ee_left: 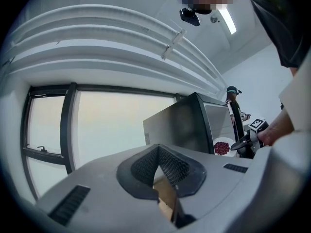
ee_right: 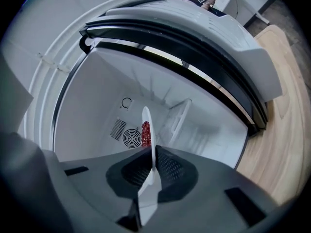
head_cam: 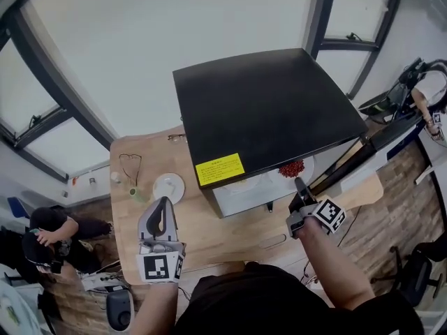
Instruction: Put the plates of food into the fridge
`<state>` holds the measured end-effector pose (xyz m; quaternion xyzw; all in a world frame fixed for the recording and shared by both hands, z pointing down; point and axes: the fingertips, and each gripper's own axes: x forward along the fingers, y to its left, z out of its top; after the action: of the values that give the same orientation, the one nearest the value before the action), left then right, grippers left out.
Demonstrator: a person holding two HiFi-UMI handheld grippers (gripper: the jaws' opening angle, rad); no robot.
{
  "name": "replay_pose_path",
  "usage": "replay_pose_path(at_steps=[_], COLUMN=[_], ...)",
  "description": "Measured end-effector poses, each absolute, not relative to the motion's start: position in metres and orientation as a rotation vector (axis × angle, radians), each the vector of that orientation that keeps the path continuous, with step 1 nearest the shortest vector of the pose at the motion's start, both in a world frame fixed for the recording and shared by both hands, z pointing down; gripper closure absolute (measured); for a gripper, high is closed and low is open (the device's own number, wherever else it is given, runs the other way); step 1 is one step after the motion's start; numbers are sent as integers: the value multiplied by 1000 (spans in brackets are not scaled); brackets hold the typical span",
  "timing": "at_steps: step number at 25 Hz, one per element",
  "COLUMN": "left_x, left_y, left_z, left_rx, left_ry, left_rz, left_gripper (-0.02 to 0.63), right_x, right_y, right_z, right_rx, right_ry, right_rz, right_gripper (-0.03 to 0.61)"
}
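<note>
Near the front left corner of the wooden table [head_cam: 140, 152], your left gripper [head_cam: 165, 202] points level. Its bumpy grey pads [ee_left: 172, 166] meet at the tips with nothing in them. A small round white dish [head_cam: 168, 187] sits just past it. In the middle of the table stands the boxy fridge [head_cam: 265, 103]. It has a flat black top, a yellow sticker [head_cam: 219, 169] by its front edge and smooth white walls inside. Your right gripper [head_cam: 299, 184] tips a little down on a reaching arm. It pinches the rim of a thin white plate [head_cam: 307, 167] of lumpy red food [head_cam: 291, 167] at the fridge's open front.
</note>
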<state>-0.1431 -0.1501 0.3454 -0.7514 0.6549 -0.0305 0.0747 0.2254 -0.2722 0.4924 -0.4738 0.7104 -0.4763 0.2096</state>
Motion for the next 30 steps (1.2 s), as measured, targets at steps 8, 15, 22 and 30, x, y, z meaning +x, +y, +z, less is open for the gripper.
replay_pose_path(at_steps=[8, 15, 22, 30], left_x=[-149, -157, -158, -153], left_y=[-151, -148, -148, -151], left_z=[349, 351, 349, 350], left_rx=[-2191, -2154, -2146, -2182], left_ry=[2048, 2099, 2104, 2069], left_rz=[-92, -99, -94, -108], left_gripper=[609, 609, 609, 609], right_x=[222, 223, 230, 239], right_y=[-308, -328, -337, -340], right_z=[488, 488, 500, 488], right_rx=[-1426, -1658, -1961, -2038], right_ry=[2165, 2368, 2589, 2586], right_rz=[-1240, -1072, -868, -726], right_gripper=[537, 496, 405, 400])
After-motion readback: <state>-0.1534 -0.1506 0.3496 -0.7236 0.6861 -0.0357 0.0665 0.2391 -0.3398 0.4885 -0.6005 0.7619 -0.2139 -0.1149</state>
